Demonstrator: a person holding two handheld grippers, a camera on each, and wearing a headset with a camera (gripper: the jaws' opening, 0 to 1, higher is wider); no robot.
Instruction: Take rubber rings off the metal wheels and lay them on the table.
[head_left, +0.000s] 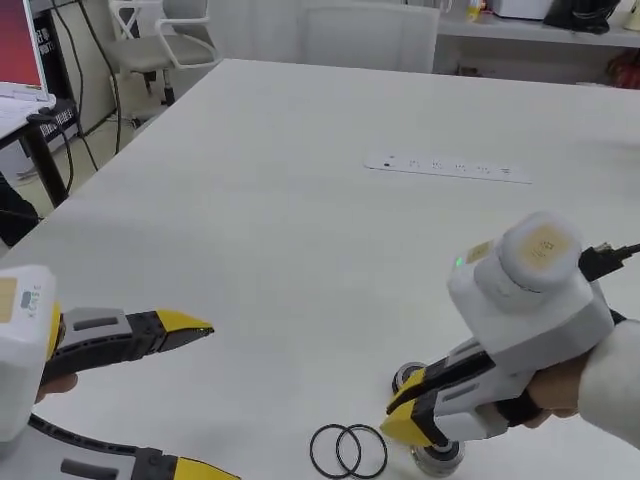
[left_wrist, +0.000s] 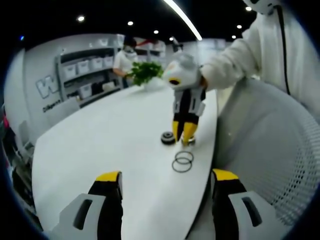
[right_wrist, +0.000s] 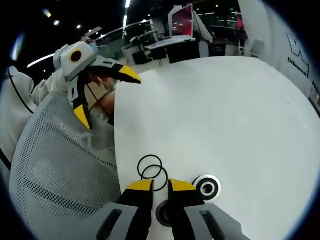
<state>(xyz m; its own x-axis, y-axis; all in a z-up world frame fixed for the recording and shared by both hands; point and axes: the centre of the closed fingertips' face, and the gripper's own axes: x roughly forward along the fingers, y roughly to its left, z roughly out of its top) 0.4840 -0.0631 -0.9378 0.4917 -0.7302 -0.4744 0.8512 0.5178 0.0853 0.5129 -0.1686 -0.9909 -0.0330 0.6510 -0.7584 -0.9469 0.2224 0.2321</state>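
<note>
Straddling metal wheel (head_left: 440, 458): right hand-held gripper (head_left: 401, 421), nearly closed, hold unclear; left hand-held gripper (left_wrist: 167, 177) wide open, empty; rubber rings (head_left: 347, 451) at wheel's 9 o'clock.

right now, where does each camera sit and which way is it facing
Head view: on the person's head, facing forward and down at the table, left gripper, right gripper and a sleeve.
Left gripper view: on the left gripper, facing along its open jaws at the right gripper.
Right gripper view: on the right gripper, facing past a metal wheel toward the left gripper.
Shared: all three show the rubber rings.
</note>
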